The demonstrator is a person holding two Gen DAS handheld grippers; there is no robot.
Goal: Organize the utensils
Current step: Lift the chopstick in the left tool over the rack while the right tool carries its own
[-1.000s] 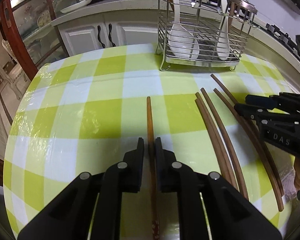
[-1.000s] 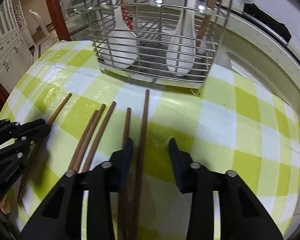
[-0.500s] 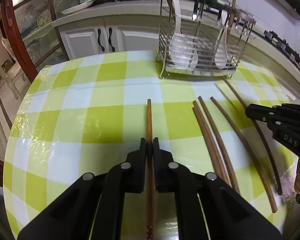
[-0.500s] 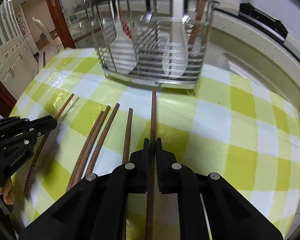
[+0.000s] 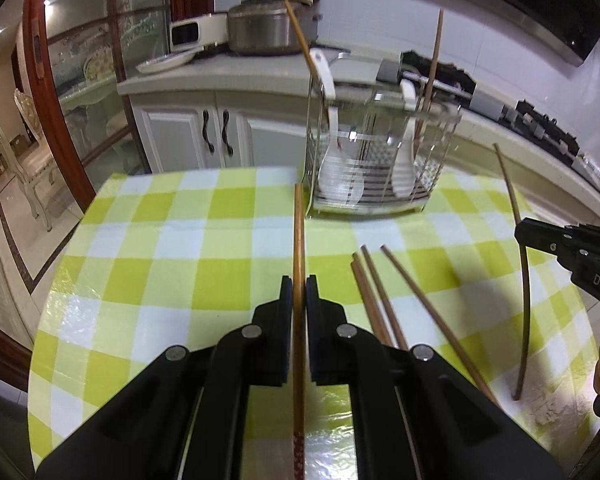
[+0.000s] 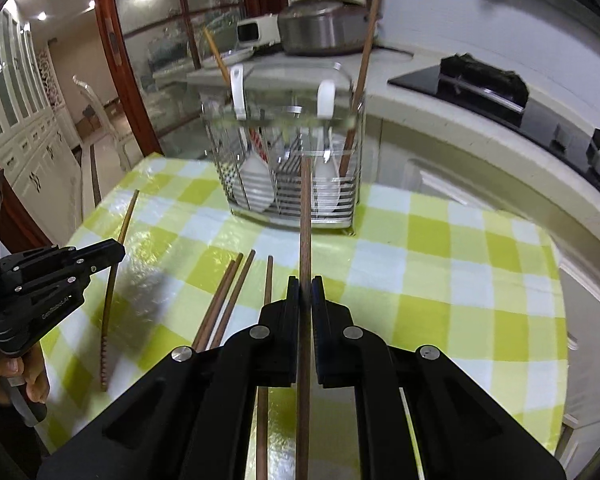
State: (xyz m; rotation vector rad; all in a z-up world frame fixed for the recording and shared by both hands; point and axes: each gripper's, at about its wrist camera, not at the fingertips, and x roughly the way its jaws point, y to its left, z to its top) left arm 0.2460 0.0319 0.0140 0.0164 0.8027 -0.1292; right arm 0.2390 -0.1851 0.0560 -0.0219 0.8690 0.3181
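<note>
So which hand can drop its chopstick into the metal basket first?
Probably right: the right gripper's chopstick tip already overlaps the wire basket; the left chopstick points beside it.

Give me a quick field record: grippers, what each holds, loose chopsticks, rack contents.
left gripper: shut on light-brown chopstick
right gripper: shut on dark-brown chopstick
loose chopsticks: three on the checked tablecloth
wire utensil rack: two white spoons, two upright chopsticks
held chopsticks: both point toward rack

Two tool-mounted fisheyes, angled down, both toward the wire rack and checked table.
</note>
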